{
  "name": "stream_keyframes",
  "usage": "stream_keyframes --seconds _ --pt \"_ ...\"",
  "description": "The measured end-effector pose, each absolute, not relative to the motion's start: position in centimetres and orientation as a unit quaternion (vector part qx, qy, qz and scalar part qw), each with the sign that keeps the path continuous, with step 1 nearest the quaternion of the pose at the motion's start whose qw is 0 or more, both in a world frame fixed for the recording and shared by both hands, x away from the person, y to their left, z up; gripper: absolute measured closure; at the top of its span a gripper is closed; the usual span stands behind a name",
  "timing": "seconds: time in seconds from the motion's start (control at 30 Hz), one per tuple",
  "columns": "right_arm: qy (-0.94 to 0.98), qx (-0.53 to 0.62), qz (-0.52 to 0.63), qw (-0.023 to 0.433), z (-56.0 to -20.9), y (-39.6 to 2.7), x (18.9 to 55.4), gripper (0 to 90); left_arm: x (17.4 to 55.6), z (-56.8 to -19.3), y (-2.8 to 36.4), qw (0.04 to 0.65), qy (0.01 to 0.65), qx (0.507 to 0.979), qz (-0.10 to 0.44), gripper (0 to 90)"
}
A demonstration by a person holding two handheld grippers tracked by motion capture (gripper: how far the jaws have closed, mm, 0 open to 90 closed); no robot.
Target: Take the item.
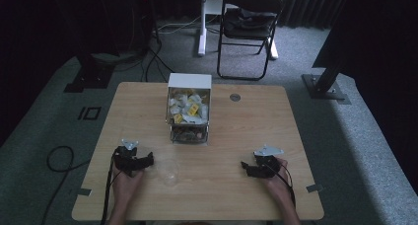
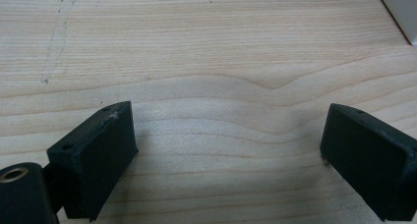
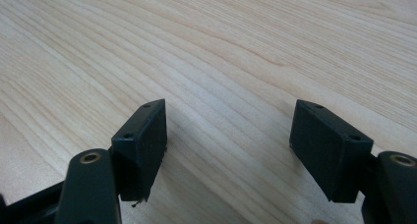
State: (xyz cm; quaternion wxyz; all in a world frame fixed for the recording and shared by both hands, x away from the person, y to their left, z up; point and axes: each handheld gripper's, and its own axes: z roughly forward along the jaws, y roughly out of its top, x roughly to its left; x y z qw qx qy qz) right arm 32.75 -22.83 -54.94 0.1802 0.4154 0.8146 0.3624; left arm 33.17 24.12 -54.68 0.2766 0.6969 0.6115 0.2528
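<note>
High view: white box [image 1: 190, 81] holds yellow-white packets [image 1: 187, 108].

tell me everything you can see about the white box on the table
The white box stands upright at the far middle of the wooden table, its open side showing a heap of small white and yellow packets. Its lower part looks clear, with darker contents too blurred to name. Neither gripper touches it.

Wooden table [image 1: 256, 131], light grain, rounded corners, on grey carpet.
On it: a white box [image 1: 189, 109] of small white and yellow packets at the far middle; a clear cup [image 1: 170, 171], hard to make out, near the front edge; a round dark grommet [image 1: 235, 97] beside the box.
</note>
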Motion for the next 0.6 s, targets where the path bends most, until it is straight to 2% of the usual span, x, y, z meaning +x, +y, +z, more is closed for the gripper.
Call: stream_keyframes --seconds 0.27,0.3,0.37,0.6 --pt "0.814 0.413 0.365 0.181 -55.01 -22.86 32.73 29.3 33.20 -54.48 24.43 0.276 0.595 0.715 0.240 7.5" --pt "0.814 0.413 0.365 0.181 -55.02 -22.85 32.73 29.2 33.09 -54.40 24.44 0.279 0.592 0.717 0.240 9.6" --pt "0.815 0.413 0.365 0.181 -55.01 -22.74 32.72 29.3 32.82 -54.24 24.45 0.284 0.584 0.722 0.238 19.8" --pt "0.816 0.410 0.365 0.181 -55.01 -22.55 32.64 29.3 32.66 -53.89 24.55 0.283 0.579 0.728 0.233 35.0"
